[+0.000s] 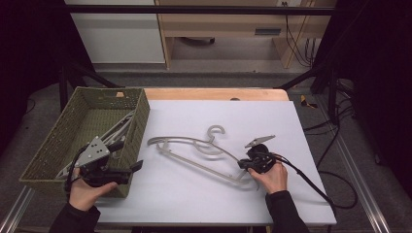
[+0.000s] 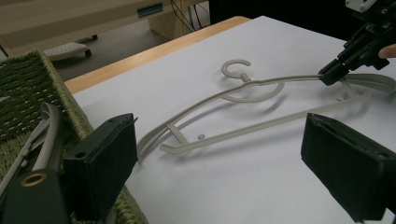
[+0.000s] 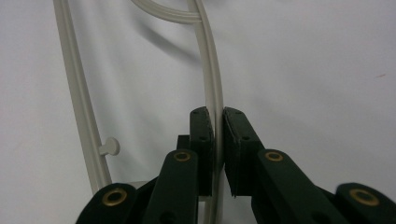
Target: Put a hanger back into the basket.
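Nearest the person, the left gripper hovers at the front right corner of the woven green basket, its jaws standing wide apart with nothing between them; the left gripper view looks past them across the white sheet that covers the counter. To the other side, the right gripper has its jaws clamped on the upper arm of a pale grey plastic hanger, near that arm's right end; the right gripper view shows both pads pressed against the thin curved rail.

The hanger lies flat on the sheet at mid-counter, just right of the basket and apart from it, its hook pointing away from the person. A second hook-shaped curve shows beneath the first, so a second hanger may lie under it, though this cannot be settled. Farther left, inside the basket, more grey hangers lean against the right wall.

Step in hand, as judged: the grasp on the hanger is made and the lift has not begun. The next move calls for raising the hanger clear of the sheet, carrying it leftward over the basket wall, and parting the jaws once it rests among the others; the thin rail may pivot in the grip.
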Action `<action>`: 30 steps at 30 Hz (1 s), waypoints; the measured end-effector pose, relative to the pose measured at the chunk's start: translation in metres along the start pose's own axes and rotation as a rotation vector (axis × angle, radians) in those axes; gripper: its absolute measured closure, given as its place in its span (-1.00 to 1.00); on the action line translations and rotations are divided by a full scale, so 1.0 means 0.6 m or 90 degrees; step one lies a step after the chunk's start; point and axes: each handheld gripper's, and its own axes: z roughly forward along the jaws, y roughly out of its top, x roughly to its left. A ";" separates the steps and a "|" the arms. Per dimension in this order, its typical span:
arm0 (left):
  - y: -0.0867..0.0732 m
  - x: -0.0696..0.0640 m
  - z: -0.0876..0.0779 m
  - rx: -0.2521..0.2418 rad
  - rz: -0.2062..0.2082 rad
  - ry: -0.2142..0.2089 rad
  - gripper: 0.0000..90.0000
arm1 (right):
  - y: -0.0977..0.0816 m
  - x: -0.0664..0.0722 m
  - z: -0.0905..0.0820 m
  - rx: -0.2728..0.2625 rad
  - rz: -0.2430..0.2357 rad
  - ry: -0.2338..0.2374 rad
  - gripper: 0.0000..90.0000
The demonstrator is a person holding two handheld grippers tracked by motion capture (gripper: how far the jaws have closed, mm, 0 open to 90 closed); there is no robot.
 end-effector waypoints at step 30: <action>-0.001 -0.009 0.011 0.013 0.008 -0.010 -0.77 | 0.007 -0.007 0.045 0.045 -0.073 -0.060 0.76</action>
